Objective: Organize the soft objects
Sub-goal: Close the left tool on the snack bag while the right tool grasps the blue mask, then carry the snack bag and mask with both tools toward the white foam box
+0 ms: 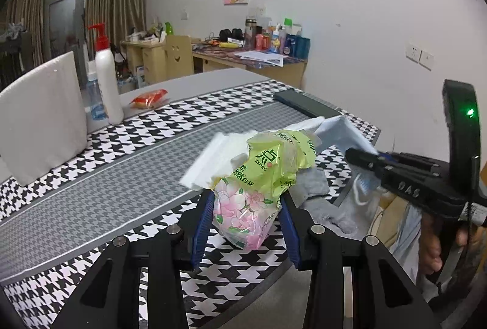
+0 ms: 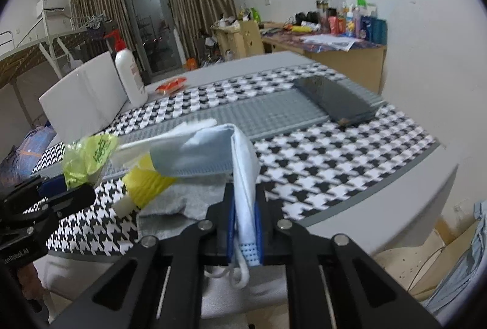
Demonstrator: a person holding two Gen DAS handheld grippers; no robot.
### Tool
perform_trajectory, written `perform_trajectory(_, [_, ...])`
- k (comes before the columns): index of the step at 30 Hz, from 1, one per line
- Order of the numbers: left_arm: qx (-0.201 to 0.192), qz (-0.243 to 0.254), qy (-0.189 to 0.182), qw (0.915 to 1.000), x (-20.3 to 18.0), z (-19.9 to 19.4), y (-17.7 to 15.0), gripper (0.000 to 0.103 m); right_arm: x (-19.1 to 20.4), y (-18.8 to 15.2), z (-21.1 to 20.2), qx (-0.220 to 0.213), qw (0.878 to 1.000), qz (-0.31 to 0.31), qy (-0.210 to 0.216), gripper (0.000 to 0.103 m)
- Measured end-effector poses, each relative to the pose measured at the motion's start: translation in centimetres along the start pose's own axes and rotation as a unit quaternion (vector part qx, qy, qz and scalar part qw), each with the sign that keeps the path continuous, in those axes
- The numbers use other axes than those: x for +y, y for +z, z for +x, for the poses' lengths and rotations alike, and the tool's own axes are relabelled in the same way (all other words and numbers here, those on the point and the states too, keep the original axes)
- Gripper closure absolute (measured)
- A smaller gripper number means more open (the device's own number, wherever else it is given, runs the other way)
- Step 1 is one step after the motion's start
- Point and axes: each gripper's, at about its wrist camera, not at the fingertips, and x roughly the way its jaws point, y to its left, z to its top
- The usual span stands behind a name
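Note:
My left gripper (image 1: pixel 246 201) is shut on a green and pink floral tissue pack (image 1: pixel 258 179), held above the table with white tissues (image 1: pixel 213 158) sticking out behind it. My right gripper (image 2: pixel 245 201) is shut on a folded blue and white face mask (image 2: pixel 240 155), lifted over the table's near edge. In the left wrist view the right gripper (image 1: pixel 362 153) holds the mask (image 1: pixel 344 131) just right of the pack. A grey cloth (image 2: pixel 179 201) lies on the runner below. The tissue pack (image 2: pixel 88 155) shows at left in the right wrist view.
A houndstooth runner (image 1: pixel 121 164) covers the grey table. A white foam block (image 1: pixel 42 115) and a white pump bottle (image 1: pixel 106 76) stand at far left, an orange snack packet (image 1: pixel 149 97) beside them. A dark flat case (image 2: pixel 334 100) lies at far right. A cluttered desk (image 1: pixel 258 54) is behind.

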Motion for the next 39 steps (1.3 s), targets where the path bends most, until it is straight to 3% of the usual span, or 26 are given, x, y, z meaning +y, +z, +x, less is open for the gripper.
perform_trajectory(26, [-0.062, -0.01, 0.04, 0.9972, 0.8, -4.2, 1.7, 0.059, 1.9, 3.0, -4.7, -0.078, 0.997, -0.017, 0.024, 0.089])
perform_trajectory(39, [-0.076, -0.019, 0.072, 0.9943, 2.1, -6.2, 1.8, 0.059, 3.5, 3.5, -4.1, -0.079, 0.995, -0.03, 0.045, 0.089])
